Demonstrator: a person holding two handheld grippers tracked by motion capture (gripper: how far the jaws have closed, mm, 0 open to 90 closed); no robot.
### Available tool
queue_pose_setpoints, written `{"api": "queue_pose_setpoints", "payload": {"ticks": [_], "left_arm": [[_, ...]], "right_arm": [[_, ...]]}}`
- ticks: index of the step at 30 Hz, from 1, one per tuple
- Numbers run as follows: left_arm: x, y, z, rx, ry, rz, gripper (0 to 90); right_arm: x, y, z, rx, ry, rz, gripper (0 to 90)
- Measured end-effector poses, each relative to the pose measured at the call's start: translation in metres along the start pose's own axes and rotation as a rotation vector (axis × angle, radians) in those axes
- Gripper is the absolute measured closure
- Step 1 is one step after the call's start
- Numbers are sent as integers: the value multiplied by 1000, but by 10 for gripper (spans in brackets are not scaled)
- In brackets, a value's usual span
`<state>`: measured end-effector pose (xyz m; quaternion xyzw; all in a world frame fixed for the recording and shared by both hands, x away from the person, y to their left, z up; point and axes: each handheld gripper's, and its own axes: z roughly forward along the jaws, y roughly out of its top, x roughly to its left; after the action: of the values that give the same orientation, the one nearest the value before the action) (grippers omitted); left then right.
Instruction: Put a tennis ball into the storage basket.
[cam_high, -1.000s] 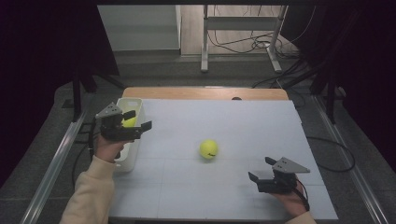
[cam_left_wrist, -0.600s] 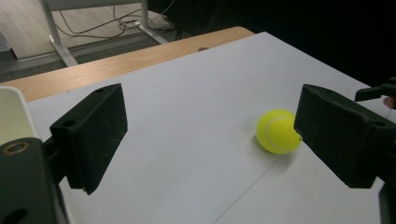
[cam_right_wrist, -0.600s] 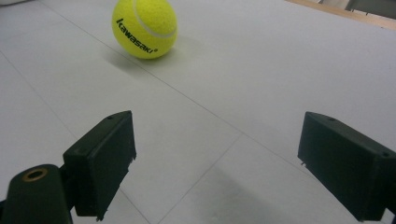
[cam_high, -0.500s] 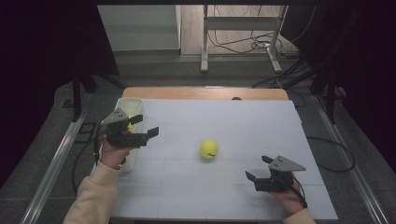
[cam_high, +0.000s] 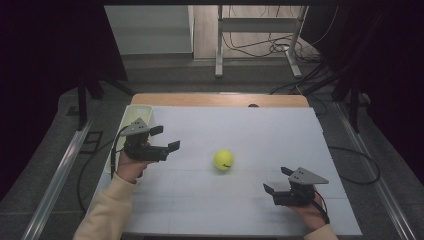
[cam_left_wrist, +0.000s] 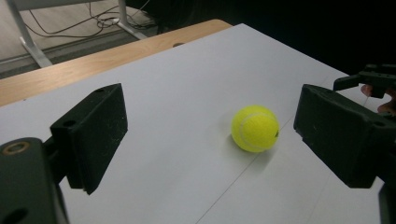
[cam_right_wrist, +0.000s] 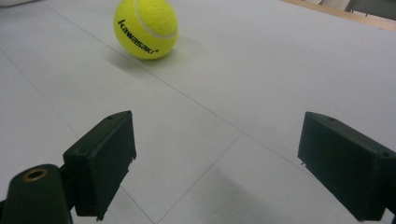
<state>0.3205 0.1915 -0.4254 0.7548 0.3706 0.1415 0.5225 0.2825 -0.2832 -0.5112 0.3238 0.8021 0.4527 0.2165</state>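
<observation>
A yellow tennis ball (cam_high: 223, 160) lies on the white table (cam_high: 250, 125), near its middle. My left gripper (cam_high: 165, 138) is held above the table to the ball's left, open and empty, and points at it. In the left gripper view the ball (cam_left_wrist: 254, 128) sits ahead between the wide jaws, nearer the right one. My right gripper (cam_high: 276, 180) rests low near the front right, open and empty. In the right gripper view the ball (cam_right_wrist: 145, 28), with black lettering on it, lies farther off, up and to the left of my open right gripper (cam_right_wrist: 224, 158).
A white bin (cam_high: 137, 111) stands at the table's left edge, just behind the left hand. A strip of wood (cam_high: 220, 99) runs along the table's far edge. The other gripper (cam_left_wrist: 378, 79) shows at the right of the left gripper view.
My left gripper has moved right, from over the white bin to over the table, closer to the ball. The right gripper has shifted slightly. The ball has stayed put.
</observation>
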Motion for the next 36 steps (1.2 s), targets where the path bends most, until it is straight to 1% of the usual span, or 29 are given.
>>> {"api": "queue_pose_setpoints", "payload": {"ticks": [8, 14, 19, 21, 25, 28, 34, 36], "left_arm": [[-5, 0, 8, 15, -23, 10, 104], [-11, -1, 14, 25, -46, 15, 105], [-18, -1, 25, 53, -40, 45, 105], [-20, -2, 29, 62, -48, 47, 105], [-25, -4, 38, 86, -59, 53, 105], [-28, -5, 44, 102, -59, 63, 104], [-32, -7, 52, 127, -64, 72, 104], [-33, -7, 53, 127, -66, 72, 105]], "right_arm": [[-1, 1, 0, -5, 2, 5, 115], [-1, 2, -1, -16, -6, 8, 116], [-1, 2, 0, -19, -6, 5, 121], [0, 1, -2, -12, -4, 1, 121], [1, 1, -5, -25, -6, 7, 121], [1, 0, -5, -22, -1, 5, 121], [1, 0, -6, -25, 6, 6, 121], [1, 0, -6, -26, 7, 5, 121]]}}
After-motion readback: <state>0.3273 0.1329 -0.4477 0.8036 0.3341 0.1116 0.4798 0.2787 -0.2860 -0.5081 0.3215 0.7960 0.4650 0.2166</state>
